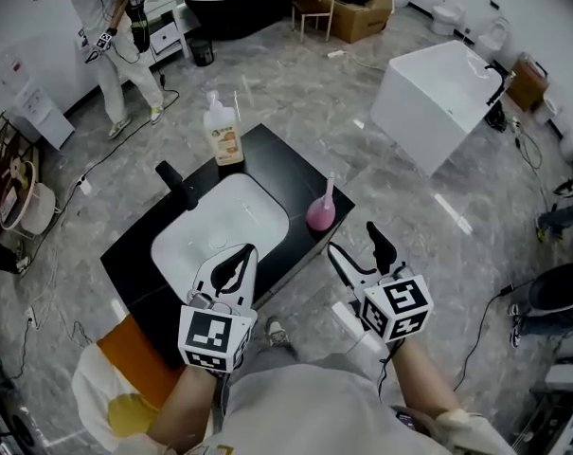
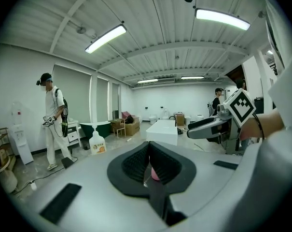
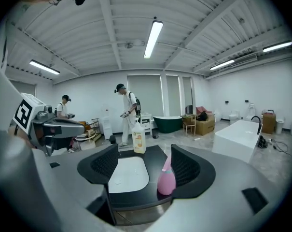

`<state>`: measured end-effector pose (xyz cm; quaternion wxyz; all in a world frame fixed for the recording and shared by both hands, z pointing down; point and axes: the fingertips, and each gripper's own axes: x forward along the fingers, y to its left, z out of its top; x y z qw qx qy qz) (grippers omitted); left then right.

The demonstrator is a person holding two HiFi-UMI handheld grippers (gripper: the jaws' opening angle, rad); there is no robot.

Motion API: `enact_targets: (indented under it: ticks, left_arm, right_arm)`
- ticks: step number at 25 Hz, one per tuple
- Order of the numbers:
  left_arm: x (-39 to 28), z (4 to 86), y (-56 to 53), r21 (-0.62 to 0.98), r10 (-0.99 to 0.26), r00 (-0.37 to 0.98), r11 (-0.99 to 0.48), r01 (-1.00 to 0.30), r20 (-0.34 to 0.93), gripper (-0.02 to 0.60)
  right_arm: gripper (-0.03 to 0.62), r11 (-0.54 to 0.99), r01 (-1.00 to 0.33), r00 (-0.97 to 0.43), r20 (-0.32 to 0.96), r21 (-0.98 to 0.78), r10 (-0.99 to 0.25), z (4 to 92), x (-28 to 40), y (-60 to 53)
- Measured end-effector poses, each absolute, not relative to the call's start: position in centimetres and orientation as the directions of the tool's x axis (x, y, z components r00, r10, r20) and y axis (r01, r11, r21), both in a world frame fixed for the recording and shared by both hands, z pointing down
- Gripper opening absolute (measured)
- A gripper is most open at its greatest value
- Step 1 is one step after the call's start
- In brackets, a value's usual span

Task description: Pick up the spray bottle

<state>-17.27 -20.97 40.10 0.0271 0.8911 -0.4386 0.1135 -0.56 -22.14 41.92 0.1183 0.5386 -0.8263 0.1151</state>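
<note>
Right fingers (image 3: 183, 167) spread wide, nothing held. Pink spray bottle (image 3: 166, 180) seen between them but farther on, nearer right-hand finger. Left fingers (image 2: 136, 163) pressed together, empty. Bottle stood upright on black bench (image 1: 277, 164), close to near edge, beside sink (image 1: 220, 226).

Risks judged:
- off-centre approach, bottle knocked off edge
- rounded body squeezed out on closing
- thin neck gripped, bottle left swinging

Writing:
- none seen on spray bottle
- soap bottle (image 1: 223, 133): orange label, print too small to be read
- marker cube (image 1: 215, 337): squares only
</note>
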Motion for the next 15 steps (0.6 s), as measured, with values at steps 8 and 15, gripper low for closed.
enact_targets:
  ticks: [8, 15]
  left_arm:
    - [-15.5, 43.5, -24.0, 0.007, -0.715, 0.633, -0.661, -0.75, 0.297, 0.02]
    - [-15.0, 46.2, -26.7, 0.026, -0.751, 0.568, -0.596, -0.802, 0.337, 0.02]
  right_arm:
    - [0.35, 0.343, -0.933, -0.358, 0.41, -0.112, -0.839, 47.6, -0.1, -26.1]
    - [0.35, 0.379, -0.914, -0.4, 0.461, -0.141, -0.792, 51.2, 0.2, -29.8]
